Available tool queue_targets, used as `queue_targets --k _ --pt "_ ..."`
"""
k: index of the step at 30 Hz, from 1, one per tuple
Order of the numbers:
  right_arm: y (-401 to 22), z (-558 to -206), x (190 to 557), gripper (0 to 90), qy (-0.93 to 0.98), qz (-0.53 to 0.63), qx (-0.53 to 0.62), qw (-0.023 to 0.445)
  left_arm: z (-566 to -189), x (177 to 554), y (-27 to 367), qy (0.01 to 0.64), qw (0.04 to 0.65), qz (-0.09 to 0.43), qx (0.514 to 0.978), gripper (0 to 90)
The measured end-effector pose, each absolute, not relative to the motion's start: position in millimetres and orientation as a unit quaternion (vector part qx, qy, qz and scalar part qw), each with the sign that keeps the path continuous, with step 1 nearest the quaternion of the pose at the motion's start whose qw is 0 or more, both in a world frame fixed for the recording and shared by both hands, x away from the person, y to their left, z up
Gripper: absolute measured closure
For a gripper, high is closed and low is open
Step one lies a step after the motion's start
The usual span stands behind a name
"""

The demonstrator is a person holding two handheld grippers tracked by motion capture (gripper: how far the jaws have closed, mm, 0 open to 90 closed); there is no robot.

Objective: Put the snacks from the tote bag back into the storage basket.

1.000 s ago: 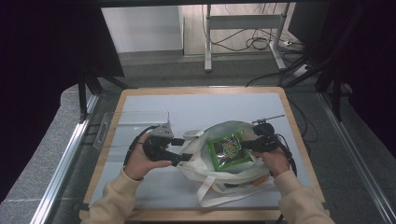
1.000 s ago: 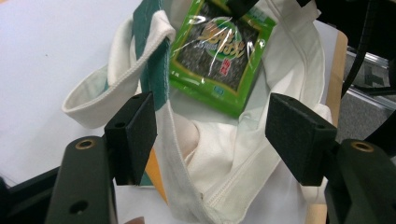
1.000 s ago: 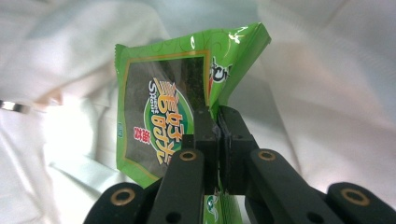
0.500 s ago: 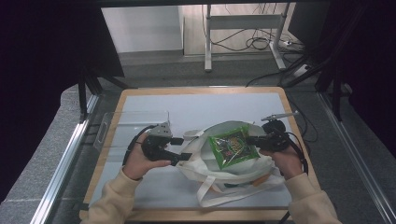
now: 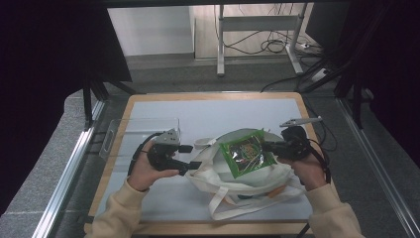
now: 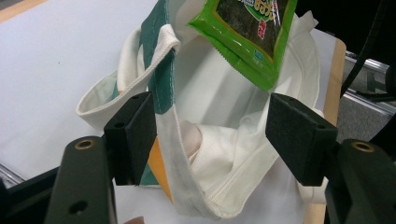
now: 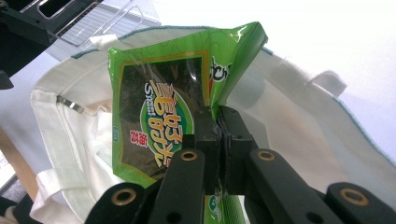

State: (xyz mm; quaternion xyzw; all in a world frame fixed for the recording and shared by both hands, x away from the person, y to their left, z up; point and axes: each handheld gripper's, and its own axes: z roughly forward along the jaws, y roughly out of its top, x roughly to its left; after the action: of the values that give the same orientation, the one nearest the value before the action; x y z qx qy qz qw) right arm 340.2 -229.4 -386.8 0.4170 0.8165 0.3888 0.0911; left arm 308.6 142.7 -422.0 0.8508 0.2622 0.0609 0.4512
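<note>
The right gripper (image 5: pixel 271 146) is pinching the green snack pack (image 5: pixel 244 153) tight, holding it just above the white bag (image 5: pixel 247 178), whose rim is sitting between the left gripper's (image 5: pixel 194 156) wide-open jaws.

Wood-edged table (image 5: pixel 317 106) with white top. Clear plastic tray (image 5: pixel 141 130) on it, just up and outward from the left tongs. Grey carpet floor (image 5: pixel 54 144) both sides. Beyond the table: white wall panel (image 5: pixel 151 30), metal desk frame (image 5: pixel 257 25), tangled cables (image 5: pixel 262 45) on pale floor. Black curtains (image 5: pixel 44 54) left and right. Aluminium rail (image 5: pixel 67 173) left of the table.
</note>
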Motion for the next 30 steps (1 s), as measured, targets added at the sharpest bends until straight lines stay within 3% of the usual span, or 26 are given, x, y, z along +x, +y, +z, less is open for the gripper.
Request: queue_targets --k 30 --pt "-222.8 -369.5 350.9 86.7 0.839 0.423 0.326 0.105 -399.8 306.3 128.0 0.260 0.444 0.079 0.854 32.9"
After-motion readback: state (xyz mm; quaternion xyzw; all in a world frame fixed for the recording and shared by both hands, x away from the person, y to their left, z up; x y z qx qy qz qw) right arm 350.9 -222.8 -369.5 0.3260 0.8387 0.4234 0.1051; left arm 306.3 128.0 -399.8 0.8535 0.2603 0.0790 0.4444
